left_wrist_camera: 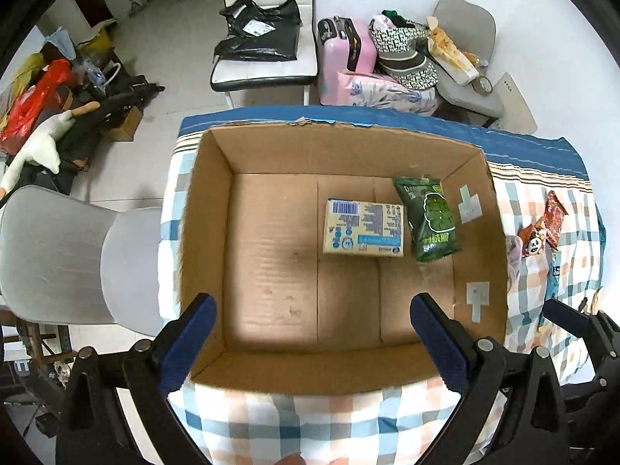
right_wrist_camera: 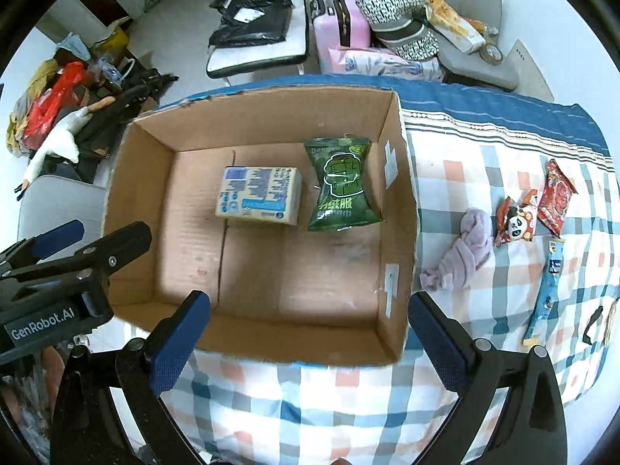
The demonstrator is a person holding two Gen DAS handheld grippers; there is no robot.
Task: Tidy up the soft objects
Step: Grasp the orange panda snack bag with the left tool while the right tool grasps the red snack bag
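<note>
The cardboard box [right_wrist_camera: 255,333] holds a tissue pack [right_wrist_camera: 259,195] beside a green snack bag [right_wrist_camera: 341,186] (touching or not, unclear); left tongs [left_wrist_camera: 314,345] and right tongs [right_wrist_camera: 310,341] both gape, holding nothing.

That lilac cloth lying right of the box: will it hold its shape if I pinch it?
Probably not. The lilac cloth lies crumpled and knotted on the checked sheet, so it looks floppy and would likely drape and trail. It seems light, and fuzzy enough to resist slipping.
</note>
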